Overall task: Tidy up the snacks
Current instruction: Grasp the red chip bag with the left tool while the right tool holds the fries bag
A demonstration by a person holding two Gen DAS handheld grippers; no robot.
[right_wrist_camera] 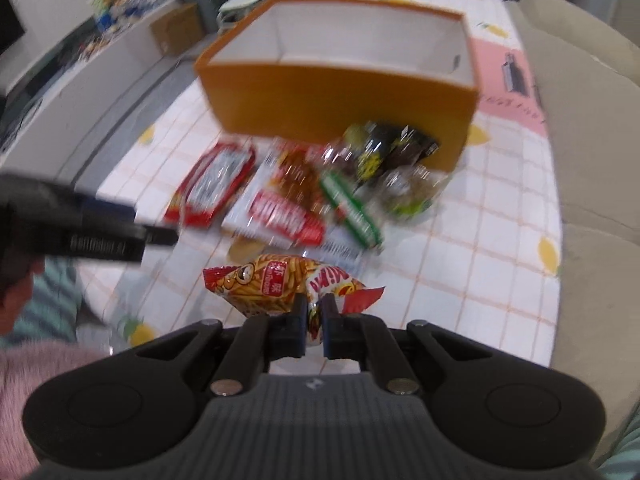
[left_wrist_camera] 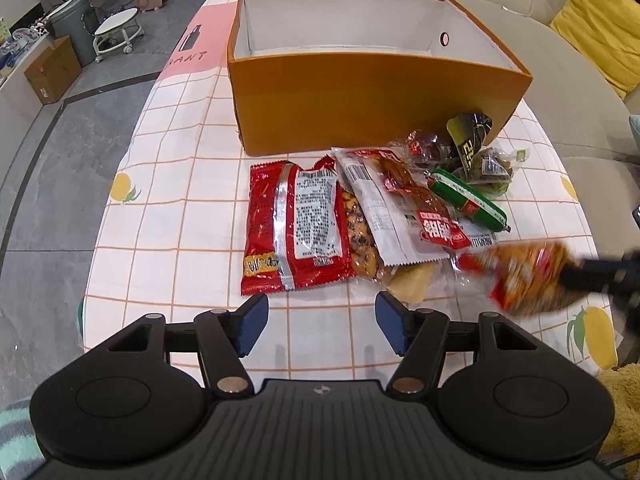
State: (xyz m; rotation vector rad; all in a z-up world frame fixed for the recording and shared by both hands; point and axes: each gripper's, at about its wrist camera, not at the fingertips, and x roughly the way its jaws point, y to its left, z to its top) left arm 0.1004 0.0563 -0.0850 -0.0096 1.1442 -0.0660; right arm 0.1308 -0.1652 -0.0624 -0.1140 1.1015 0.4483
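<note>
Right tool (right_wrist_camera: pixel 314 314) clenches a chip bag (right_wrist_camera: pixel 280 284) above the grid-patterned tabletop (left_wrist_camera: pixel 168 208); left tool (left_wrist_camera: pixel 318 322) gapes, released. Orange box (left_wrist_camera: pixel 360 96) upper centre, sofa (left_wrist_camera: pixel 568 92) right, grey floor (left_wrist_camera: pixel 60 152) left.

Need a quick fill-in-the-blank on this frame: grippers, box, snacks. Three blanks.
1. The right gripper is shut on the ____ bag.
2. The orange box on the table holds ____ snacks.
3. The left gripper has its jaws ____, with nothing between them, above the checked tablecloth.

Missing words: chip; no; open
</note>
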